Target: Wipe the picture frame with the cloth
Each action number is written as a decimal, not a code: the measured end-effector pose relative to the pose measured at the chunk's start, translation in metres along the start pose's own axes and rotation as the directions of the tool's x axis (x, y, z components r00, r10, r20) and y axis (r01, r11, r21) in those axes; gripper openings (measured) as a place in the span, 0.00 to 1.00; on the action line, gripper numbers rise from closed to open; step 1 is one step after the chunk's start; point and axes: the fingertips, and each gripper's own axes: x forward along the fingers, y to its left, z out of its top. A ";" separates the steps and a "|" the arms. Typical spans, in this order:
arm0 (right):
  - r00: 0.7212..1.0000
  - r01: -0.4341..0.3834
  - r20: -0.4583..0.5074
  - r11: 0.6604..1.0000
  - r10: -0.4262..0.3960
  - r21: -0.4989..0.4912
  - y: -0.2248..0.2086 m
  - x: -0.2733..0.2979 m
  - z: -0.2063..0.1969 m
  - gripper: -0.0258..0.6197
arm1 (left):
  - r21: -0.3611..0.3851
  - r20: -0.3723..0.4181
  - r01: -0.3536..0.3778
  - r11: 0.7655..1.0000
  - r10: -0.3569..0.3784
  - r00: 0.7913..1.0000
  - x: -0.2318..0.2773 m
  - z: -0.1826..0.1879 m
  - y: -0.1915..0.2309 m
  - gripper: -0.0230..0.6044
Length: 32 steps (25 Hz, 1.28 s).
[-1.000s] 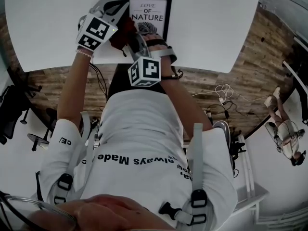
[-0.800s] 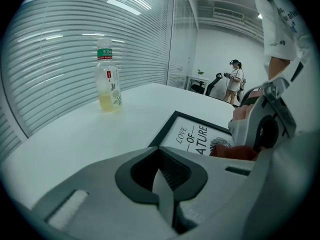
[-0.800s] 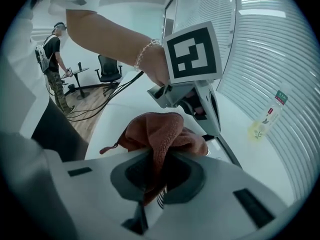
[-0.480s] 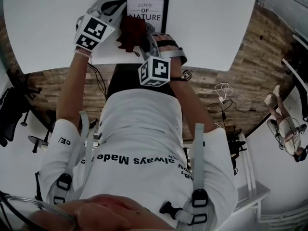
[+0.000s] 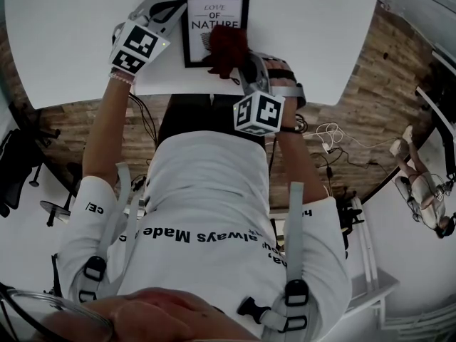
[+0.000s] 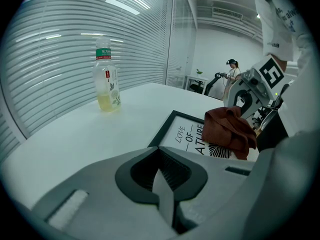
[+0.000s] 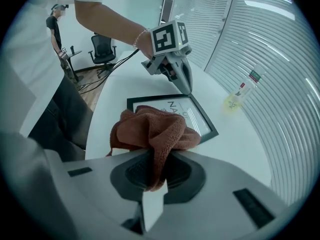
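Picture frame (image 5: 206, 20): reads "LOVE OF NATURE", flat on bench (image 5: 320, 27).
Right claw (image 7: 152, 181): grasping cloth (image 7: 152, 129) over frame.
Left claw (image 6: 164, 196): clenched, empty.

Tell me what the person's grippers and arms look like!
Both are light grey plastic, the left gripper and the right gripper, dark inside the jaws. Each carries a white cube printed with black square markers. The person wears a white short-sleeved shirt and a beaded bracelet on the left wrist.

Both arms outstretched; right gripper (image 7: 155, 176) clamped on cloth (image 7: 155, 129), left gripper (image 6: 162, 186) seemingly closed.
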 end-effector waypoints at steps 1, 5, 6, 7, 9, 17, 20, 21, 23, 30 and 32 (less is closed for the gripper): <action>1.000 0.007 -0.005 1.000 -0.007 0.015 -0.002 -0.001 -0.006 0.06 | 0.000 0.000 0.001 1.000 -0.001 1.000 0.000 -0.001 0.000 0.04; 1.000 0.016 0.015 0.997 -0.017 0.073 -0.005 0.005 -0.013 0.06 | -0.002 -0.002 0.001 1.000 -0.001 1.000 0.002 -0.001 0.001 0.04; 1.000 0.017 0.022 0.996 -0.018 0.086 -0.006 0.007 -0.013 0.06 | 0.000 -0.005 0.000 1.000 0.000 1.000 0.002 -0.001 0.002 0.04; 0.999 0.013 0.030 0.994 -0.016 0.105 -0.006 0.008 -0.012 0.06 | 0.004 -0.011 -0.003 1.000 0.003 1.000 0.003 -0.002 0.003 0.04; 0.998 -0.002 0.059 0.986 -0.008 0.165 -0.007 0.009 -0.010 0.06 | 0.029 -0.029 -0.013 0.999 0.014 0.999 0.006 -0.006 0.004 0.04; 0.960 0.013 0.255 0.922 -0.120 0.386 -0.046 -0.027 0.037 0.06 | -0.029 0.111 -0.097 0.995 0.099 0.989 -0.025 0.027 -0.008 0.04; 0.927 0.021 0.329 0.898 -0.182 0.440 -0.065 -0.051 0.058 0.06 | -0.112 0.195 -0.107 0.988 0.128 0.973 -0.052 0.046 -0.016 0.04; 0.913 0.026 0.353 0.890 -0.207 0.455 -0.074 -0.060 0.065 0.06 | -0.139 0.226 -0.108 0.984 0.138 0.964 -0.061 0.053 -0.017 0.04; 0.880 0.039 0.397 0.872 -0.261 0.487 -0.094 -0.079 0.079 0.06 | -0.173 0.288 -0.109 0.979 0.156 0.945 -0.080 0.069 -0.021 0.04; 0.766 0.060 0.508 0.830 -0.394 0.554 -0.131 -0.146 0.114 0.06 | -0.209 0.464 -0.090 0.974 0.180 0.868 -0.136 0.120 -0.051 0.04; 0.729 0.072 0.534 0.825 -0.427 0.561 -0.143 -0.163 0.125 0.06 | -0.195 0.524 -0.093 0.976 0.184 0.832 -0.147 0.142 -0.050 0.04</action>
